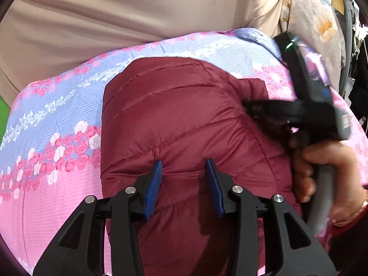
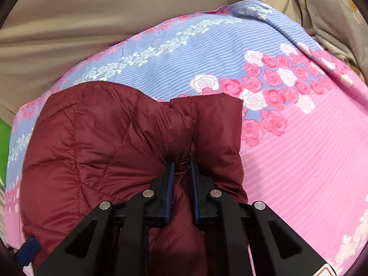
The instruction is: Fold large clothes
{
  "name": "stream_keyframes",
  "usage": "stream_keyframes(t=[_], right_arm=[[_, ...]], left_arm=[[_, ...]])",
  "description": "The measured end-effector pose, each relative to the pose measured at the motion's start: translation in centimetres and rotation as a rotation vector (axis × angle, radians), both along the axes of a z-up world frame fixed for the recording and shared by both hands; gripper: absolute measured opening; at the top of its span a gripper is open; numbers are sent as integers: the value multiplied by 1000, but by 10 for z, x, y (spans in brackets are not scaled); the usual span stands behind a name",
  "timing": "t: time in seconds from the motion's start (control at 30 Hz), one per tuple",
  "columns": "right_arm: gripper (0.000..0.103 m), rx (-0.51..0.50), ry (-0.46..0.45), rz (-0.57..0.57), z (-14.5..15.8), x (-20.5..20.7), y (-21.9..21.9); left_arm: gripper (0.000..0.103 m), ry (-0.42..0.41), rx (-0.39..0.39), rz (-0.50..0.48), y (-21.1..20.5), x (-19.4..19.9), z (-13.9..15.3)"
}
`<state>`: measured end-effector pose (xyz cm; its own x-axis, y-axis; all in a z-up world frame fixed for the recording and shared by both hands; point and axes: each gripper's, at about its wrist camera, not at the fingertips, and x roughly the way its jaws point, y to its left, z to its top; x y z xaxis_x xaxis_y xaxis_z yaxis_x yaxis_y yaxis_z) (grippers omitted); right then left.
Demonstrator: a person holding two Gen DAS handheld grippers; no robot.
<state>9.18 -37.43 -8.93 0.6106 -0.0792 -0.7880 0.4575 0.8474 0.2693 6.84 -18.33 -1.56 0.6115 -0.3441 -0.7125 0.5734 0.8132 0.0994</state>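
A maroon quilted puffer jacket (image 1: pixel 184 119) lies on a bedsheet printed with pink and white roses (image 1: pixel 57 119). My left gripper (image 1: pixel 185 184) hovers over the jacket's near part with its blue pads apart. The fabric between them lies flat and unpinched. My right gripper (image 2: pixel 181 179) is shut on a bunched fold of the jacket (image 2: pixel 103 138), and maroon cloth is squeezed between its pads. In the left wrist view the right gripper (image 1: pixel 247 108) comes in from the right, held by a hand (image 1: pixel 322 174), with its tips at the jacket's right edge.
The rose-printed sheet (image 2: pixel 299 138) spreads wide to the right of the jacket. Beige cloth (image 1: pixel 115 23) fills the far side. A pale patterned fabric (image 1: pixel 310 18) hangs at the upper right. A green patch (image 2: pixel 4 142) shows at the left edge.
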Motion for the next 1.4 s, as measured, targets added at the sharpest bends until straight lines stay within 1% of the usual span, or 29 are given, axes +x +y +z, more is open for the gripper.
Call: stream_keyframes(t=[0.07,0.1,0.13,0.2,0.23,0.3,0.37,0.4,0.43,0.47,0.53,0.57,0.67,0.77,0.9,0.93,0.97,1.03,1.1,1.17,1.23,1.27,1.33,1.4], right_arm=[[17,25,-37,-10,19,-23,0],[17,37,-61,6,28,-36,3],[17,30,-82,42,41,-54,10],[17,-7,-84,87,52,-76,23],[17,-23,-79,123,55,-93,33],[17,-25,-64,173,52,-111,47],[17,-34,-40,197,42,-127,58],[17,-44,-29,199,38,-129,61],[15,-53,-8,204,28,-132,63],[11,-50,5,203,20,-132,62],[10,-38,12,207,5,-133,59],[10,-34,12,210,-1,-132,58],[10,-38,9,219,-7,-128,59],[10,-49,3,218,-9,-129,63],[10,-52,6,197,-3,-131,63],[13,-46,4,173,5,-136,64],[17,-35,-14,165,11,-142,65],[19,-27,-54,181,29,-155,74],[19,-41,-55,215,37,-159,83],[18,-58,-26,261,34,-160,96],[15,-106,21,266,20,-156,103],[14,-115,36,273,10,-152,105],[14,-117,29,271,2,-148,104],[14,-141,31,272,1,-146,107]], left_arm=[[40,3,4,2,1,1,-1],[40,3,5,3,2,2,-2],[40,4,5,3,3,2,-2],[40,4,5,4,3,2,-1],[40,4,3,6,3,2,-1],[40,9,-1,8,5,0,1],[41,39,-37,-17,13,-6,8],[43,53,-53,-39,19,-10,12],[50,59,-62,-66,29,-18,15],[52,55,-58,-78,35,-24,16],[52,39,-21,-85,49,-35,13],[53,44,6,-78,58,-39,6],[54,58,20,-42,71,-38,-8],[55,74,7,-13,74,-35,-16],[55,33,44,9,68,-38,-21],[55,23,53,15,67,-40,-22],[55,20,54,19,67,-40,-22],[55,20,52,25,66,-41,-21],[55,23,50,27,66,-41,-21],[55,24,49,28,67,-40,-22],[56,25,48,26,67,-41,-21],[56,25,49,23,67,-41,-21],[56,22,51,24,66,-41,-22],[56,23,48,27,66,-41,-23]])
